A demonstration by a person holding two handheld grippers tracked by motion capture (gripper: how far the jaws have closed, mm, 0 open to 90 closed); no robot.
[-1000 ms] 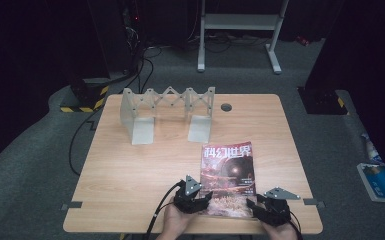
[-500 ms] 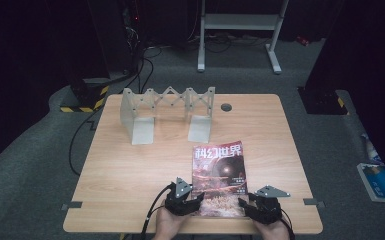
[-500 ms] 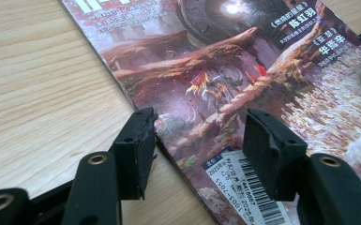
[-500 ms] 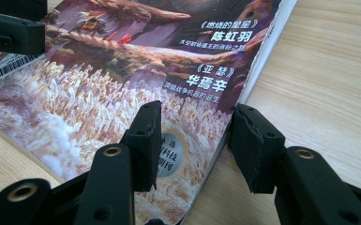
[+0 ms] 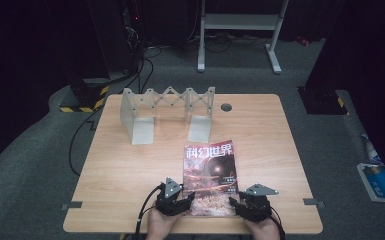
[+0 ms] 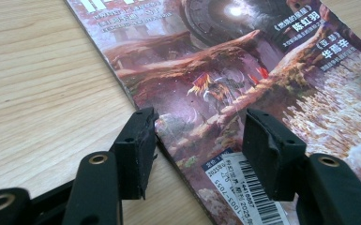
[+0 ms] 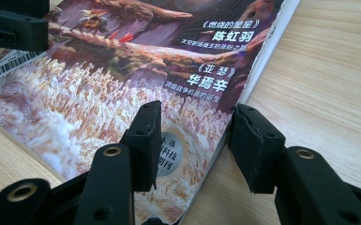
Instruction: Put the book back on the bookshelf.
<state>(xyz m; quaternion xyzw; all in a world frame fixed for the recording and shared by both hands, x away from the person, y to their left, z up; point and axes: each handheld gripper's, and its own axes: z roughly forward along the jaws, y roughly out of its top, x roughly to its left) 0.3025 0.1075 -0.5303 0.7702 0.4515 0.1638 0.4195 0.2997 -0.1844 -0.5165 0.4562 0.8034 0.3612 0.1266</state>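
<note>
While both grippers sit at the near corners of the magazine (image 5: 210, 178), the step in hand looks like lining up for a two-handed grasp of its bottom edge, not yet a lift. The magazine lies flat, cover up, on the wooden table (image 5: 130, 170), close to the near edge and well apart from the grey accordion-style rack (image 5: 166, 112) at the far side.

Seen from its own camera, the left gripper (image 6: 197, 140) has its jaws spread wide and grasping nothing: one fingertip (image 6: 136, 145) rests just outside the magazine's spine edge, over bare wood, while the other fingertip (image 6: 269, 150) hangs over the cover near the barcode. The right gripper (image 7: 194, 145) is likewise parted; one of its fingers (image 7: 145, 140) stands over the cover by the round seal, the other finger (image 7: 255, 145) is off the page edge, above the table. So each gripper straddles one side edge of the magazine.

Judging from this, the next move calls for getting a jaw under the thin edge at each side, or pinching the corners together, before closing; the flat, floppy magazine may slide or buckle if one side bites first.
</note>
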